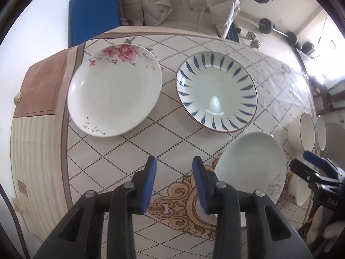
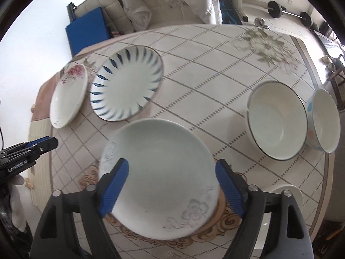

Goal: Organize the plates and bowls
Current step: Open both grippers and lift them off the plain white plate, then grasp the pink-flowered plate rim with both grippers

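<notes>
Tablecloth (image 2: pixel 215 82): three plates — floral (image 1: pixel 114 90), striped (image 1: pixel 216 91), pale (image 2: pixel 159 179) — lie apart, unstacked | bowls (image 2: pixel 278 127) at right edge | my left gripper (image 1: pixel 174 183) and right gripper (image 2: pixel 171 190) both parted, empty | stacking remains.

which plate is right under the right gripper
The pale plate with a grey embossed flower; the blue-striped plate and pink-flowered plate lie farther off.

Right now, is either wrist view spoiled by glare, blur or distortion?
Left wrist: a bright glare spot inside the striped plate, blown-out light at the right edge, strong fisheye bending. Right wrist: the floral plate smears with blur at the left, the wall is overexposed; the pale plate stays readable.
</notes>
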{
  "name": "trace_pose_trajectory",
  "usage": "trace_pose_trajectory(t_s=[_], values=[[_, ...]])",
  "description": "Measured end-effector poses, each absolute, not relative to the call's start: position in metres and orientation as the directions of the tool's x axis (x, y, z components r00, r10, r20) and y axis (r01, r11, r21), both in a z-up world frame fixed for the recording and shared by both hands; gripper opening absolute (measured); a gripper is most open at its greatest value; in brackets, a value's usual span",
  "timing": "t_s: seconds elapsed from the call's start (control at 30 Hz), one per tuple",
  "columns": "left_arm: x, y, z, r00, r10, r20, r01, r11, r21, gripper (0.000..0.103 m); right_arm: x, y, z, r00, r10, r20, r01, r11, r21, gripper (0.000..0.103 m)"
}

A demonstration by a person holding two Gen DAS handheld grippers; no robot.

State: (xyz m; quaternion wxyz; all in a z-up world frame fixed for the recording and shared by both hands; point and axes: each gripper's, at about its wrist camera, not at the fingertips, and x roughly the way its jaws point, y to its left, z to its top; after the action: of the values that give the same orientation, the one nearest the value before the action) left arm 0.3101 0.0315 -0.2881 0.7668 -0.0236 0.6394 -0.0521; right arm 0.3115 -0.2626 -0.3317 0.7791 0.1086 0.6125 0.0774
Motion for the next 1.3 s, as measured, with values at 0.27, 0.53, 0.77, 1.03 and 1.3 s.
trace_pose_trajectory(t_s=[0.27,0.53,0.77,1.03,1.3], values=[[0.348,0.096,-0.281,0.23,-0.079,-0.97,-0.129,0.985,-0.111,0.037,0.394,-0.159,-0.312,0.249,0.424,-0.871,-0.083,0.905,0.417,0.094],[0.381,0.165,-0.311,0.178,-0.101,-0.979,-0.232,0.962,-0.141,0.037,0.482,-0.083,-0.338,0.091,0.447,-0.89,-0.149,0.889,0.432,0.093],[0.406,0.223,-0.354,0.121,-0.25,-0.961,-0.367,0.888,-0.277,0.035,0.544,-0.038,-0.377,-0.063,0.481,-0.875,-0.191,0.854,0.483,0.083],[0.427,0.244,-0.383,0.097,-0.291,-0.952,-0.384,0.871,-0.305,0.034,0.595,-0.012,-0.421,-0.199,0.471,-0.859,-0.185,0.843,0.505,0.067],[0.433,0.246,-0.404,0.057,-0.311,-0.949,-0.381,0.871,-0.308,0.027,0.602,-0.001,-0.438,-0.263,0.458,-0.849,-0.214,0.831,0.514,0.061]])
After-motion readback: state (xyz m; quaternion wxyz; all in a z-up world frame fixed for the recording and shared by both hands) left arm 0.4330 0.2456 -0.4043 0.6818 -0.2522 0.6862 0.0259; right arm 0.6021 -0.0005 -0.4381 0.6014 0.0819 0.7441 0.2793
